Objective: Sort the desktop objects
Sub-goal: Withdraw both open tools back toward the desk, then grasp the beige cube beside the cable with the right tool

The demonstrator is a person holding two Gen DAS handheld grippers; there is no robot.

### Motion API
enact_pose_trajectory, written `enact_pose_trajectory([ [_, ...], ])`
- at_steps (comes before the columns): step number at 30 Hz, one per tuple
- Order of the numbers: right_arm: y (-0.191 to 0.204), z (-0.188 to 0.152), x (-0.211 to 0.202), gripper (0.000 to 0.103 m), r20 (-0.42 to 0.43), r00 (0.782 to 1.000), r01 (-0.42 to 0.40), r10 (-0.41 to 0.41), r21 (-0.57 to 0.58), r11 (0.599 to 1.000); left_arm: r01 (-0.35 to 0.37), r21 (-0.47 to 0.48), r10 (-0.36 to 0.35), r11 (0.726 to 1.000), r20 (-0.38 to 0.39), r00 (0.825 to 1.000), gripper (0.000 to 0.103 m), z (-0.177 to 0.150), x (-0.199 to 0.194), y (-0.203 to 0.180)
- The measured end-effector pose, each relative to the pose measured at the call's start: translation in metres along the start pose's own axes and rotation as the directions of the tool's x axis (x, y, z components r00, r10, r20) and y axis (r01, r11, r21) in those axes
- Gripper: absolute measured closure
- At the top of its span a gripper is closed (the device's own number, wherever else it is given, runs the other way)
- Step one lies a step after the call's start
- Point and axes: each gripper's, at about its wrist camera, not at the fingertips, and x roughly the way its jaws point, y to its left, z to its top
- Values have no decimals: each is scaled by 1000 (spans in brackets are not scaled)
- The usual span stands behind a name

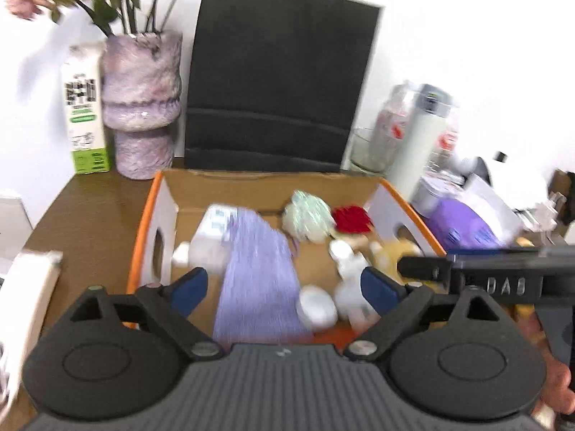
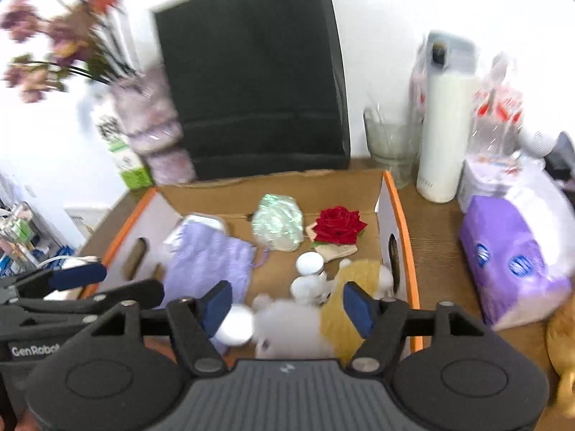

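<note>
Over the box: both hand-held grippers hang above an open cardboard box with orange-edged rim [image 2: 404,222], which sits on a brown wooden desk [image 1: 90,215].
Left gripper [image 1: 287,289]: jaws spread wide, nothing between the blue pads; a lilac knitted cloth pouch [image 1: 257,269] lies in the box below them.
Right gripper [image 2: 289,305]: jaws apart, clamping nothing; a blurred white fluffy item [image 2: 291,327] and a mustard-yellow plush piece [image 2: 341,301] lie beneath.
Box contents: a red fabric rose [image 2: 337,225] at 1 o'clock from the right gripper, an iridescent pale-green pouch [image 2: 277,228] at 12 o'clock, small white round-lidded jars [image 2: 309,264] between them and the gripper.
Behind the box: a black paper bag [image 1: 280,82] at 12 o'clock, a mottled purple vase with flowers [image 1: 142,107] at 10 o'clock.
Right of the box: a white cylindrical flask [image 2: 444,133] and a purple tissue pack [image 2: 510,262].
</note>
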Motion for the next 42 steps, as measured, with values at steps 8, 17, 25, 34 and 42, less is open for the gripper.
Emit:
enact_pose_trajectory([
  [8, 38, -104, -88, 21, 196, 978, 95, -64, -150, 984, -19, 83, 6, 996, 158, 987, 2, -99, -100, -20],
  [17, 42, -206, -130, 17, 189, 980, 85, -61, -119, 989, -61, -3, 61, 998, 158, 986, 2, -193, -139, -3],
  [25, 54, -258, -144, 16, 164, 986, 44, -23, -126, 991, -97, 10, 94, 995, 151, 984, 2, -226, -141, -13],
  [34, 38, -259, -143, 15, 176, 984, 12, -7, -23, 1000, -86, 44, 77, 995, 175, 982, 2, -231, -143, -21],
  [42, 38, -260, -145, 15, 191, 982, 8, -4, -21, 1000, -77, 31, 71, 997, 166, 984, 2, -231, -143, -19],
])
